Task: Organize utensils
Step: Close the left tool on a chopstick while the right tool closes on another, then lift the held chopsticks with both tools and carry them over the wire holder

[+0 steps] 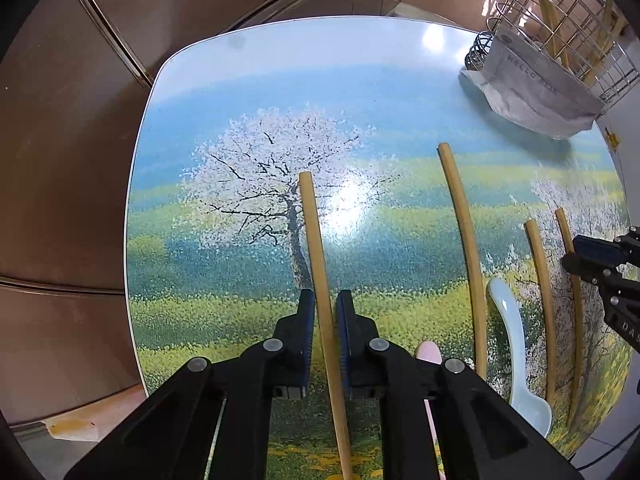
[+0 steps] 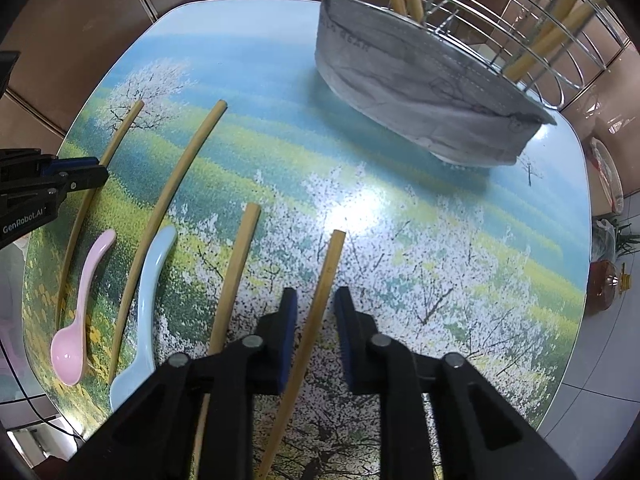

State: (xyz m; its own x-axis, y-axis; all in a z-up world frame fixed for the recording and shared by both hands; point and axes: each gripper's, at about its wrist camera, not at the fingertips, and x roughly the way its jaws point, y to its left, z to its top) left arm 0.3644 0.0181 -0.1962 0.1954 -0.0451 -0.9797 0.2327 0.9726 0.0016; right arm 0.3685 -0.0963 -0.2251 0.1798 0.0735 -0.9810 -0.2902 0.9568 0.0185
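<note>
I have both tongs pointing steeply down at the counter (image 1: 360, 52), each straddling a chopstick. Left tongs (image 1: 325, 312): narrowed around the left stick (image 1: 316, 248), a sliver of gap still visible each side, so not yet clamped. Right tongs (image 2: 316, 312): likewise around the right stick (image 2: 320, 300), gap showing.

Step in hand, as I judge it: grasping sticks for the rack (image 2: 500, 20), which stands far ahead of the right tongs and already holds several.

Next: finish closing, lift level, carry to rack.

Between the tongs lie two more sticks, a blue spoon (image 2: 146, 280) and a pink spoon (image 2: 80, 320). Counter is glossy, printed with blossom trees; brown floor tiles around.
</note>
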